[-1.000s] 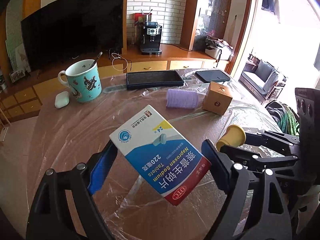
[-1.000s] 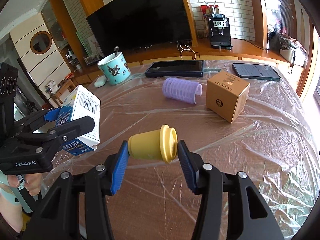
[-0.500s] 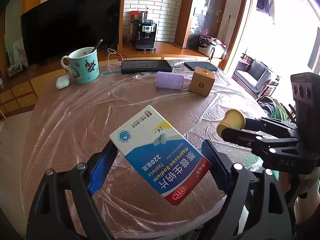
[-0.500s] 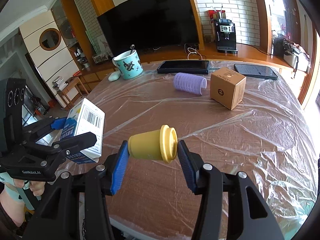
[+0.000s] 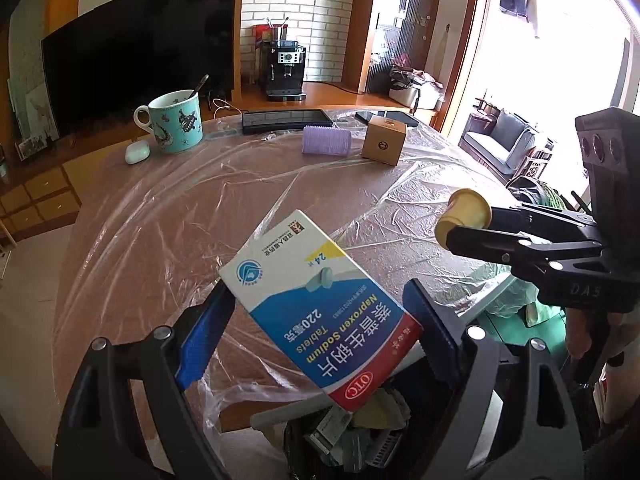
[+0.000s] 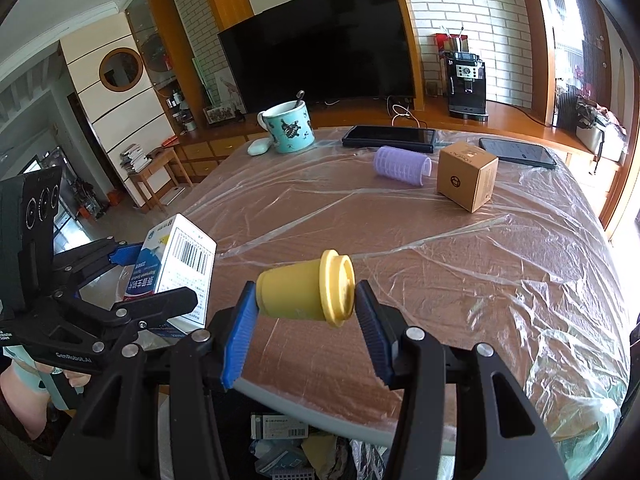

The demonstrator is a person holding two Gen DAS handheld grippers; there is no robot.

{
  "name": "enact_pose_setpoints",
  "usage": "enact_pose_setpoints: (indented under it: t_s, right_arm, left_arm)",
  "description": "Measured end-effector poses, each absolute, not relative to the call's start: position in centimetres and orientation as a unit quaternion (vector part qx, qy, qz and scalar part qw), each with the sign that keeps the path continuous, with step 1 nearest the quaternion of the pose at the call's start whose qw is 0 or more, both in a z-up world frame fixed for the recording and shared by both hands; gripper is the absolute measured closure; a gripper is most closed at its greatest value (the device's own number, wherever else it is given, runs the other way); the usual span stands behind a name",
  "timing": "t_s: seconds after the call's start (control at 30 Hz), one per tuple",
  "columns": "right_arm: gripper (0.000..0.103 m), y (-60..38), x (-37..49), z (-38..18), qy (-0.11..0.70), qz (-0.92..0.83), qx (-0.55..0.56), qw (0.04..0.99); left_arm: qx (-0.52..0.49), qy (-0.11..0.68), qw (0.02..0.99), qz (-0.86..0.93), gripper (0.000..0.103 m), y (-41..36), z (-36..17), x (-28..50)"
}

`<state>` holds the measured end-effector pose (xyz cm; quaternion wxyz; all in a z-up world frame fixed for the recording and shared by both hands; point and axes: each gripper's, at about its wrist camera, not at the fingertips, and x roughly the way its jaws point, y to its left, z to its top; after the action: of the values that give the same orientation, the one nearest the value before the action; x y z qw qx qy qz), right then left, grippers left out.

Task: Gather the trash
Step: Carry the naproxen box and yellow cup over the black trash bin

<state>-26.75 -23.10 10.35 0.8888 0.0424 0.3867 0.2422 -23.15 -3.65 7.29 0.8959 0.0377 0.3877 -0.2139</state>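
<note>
Both handheld tools are matte black plastic frames with triangular cut-outs and silver round screw heads at the pivots. The left gripper (image 5: 316,320) and the right gripper (image 6: 306,316) each carry ribbed blue pads on the inner faces of the jaws. One body reads "GenRobot.AI" in white, the other "DAS". Each boxy black housing shows three round lenses.

Glossy cardboard medicine box (image 5: 320,304); crinkled clear plastic sheet (image 6: 500,264) over table

One medicine box (image 5: 320,312), one yellow cup (image 6: 308,294), one mug (image 5: 176,122), one curler (image 5: 326,140), one cardboard box (image 6: 466,176), two tablets (image 6: 390,136), one earbud case (image 5: 137,152).
</note>
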Motion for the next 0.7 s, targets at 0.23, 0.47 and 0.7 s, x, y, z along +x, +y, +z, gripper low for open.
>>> enact_pose_setpoints:
  t_s: [0.23,0.47,0.7]
  right_arm:
    - [0.054,-23.1,-28.4,10.3,0.391,0.249,0.037,0.886]
    - [0.054,-23.2,-30.4,9.6,0.403,0.261,0.03,0.877]
    - [0.054,-23.3,-32.6,8.9,0.415,0.267,0.023,0.87]
  left_arm:
    - [0.039,0.388,0.892,-0.227,0.016,-3.5,7.5,-25.2]
    - [0.046,0.399,0.883,-0.245,0.016,-3.8,7.0,-27.3]
    - [0.059,0.406,0.874,-0.259,0.016,-4.3,6.2,-28.9]
